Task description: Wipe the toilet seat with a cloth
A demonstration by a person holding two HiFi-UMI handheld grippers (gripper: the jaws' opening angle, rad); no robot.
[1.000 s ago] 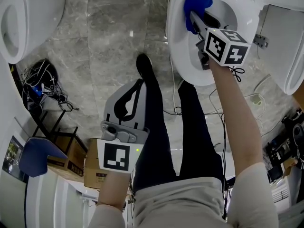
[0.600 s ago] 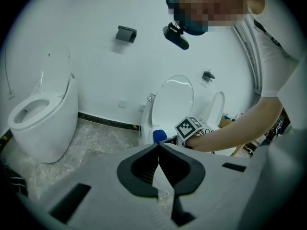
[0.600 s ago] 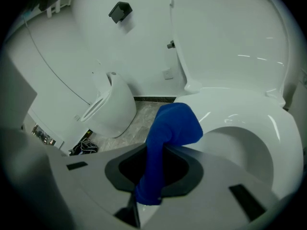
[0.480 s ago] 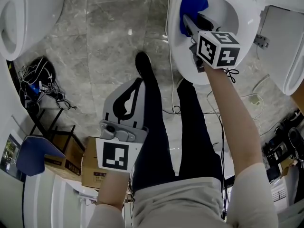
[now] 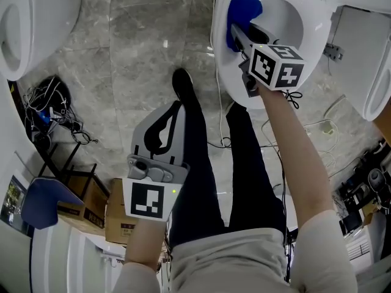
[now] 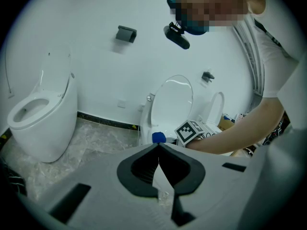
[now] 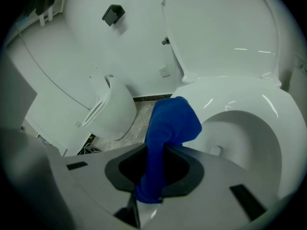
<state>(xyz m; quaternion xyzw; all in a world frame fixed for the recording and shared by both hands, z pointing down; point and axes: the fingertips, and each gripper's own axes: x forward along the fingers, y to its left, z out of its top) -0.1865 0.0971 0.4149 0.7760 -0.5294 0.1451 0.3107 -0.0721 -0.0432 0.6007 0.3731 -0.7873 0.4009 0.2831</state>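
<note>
Both grippers closed: right [image 5: 236, 30] outstretched, clamping cloth [image 5: 242, 7] seemingly against seat [image 5: 231, 77]; left [image 5: 176, 110] low, empty.

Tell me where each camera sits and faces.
Head view: on the head, steeply down at the toilet; shows legs, arms, left gripper, right gripper.
Left gripper view: on that gripper, toward wall and toilet; shows shut jaws, right arm.
Right gripper view: on that gripper, across the toilet seat; jaws clamp the cloth.
Shared: all three show toilet and cloth.
</note>
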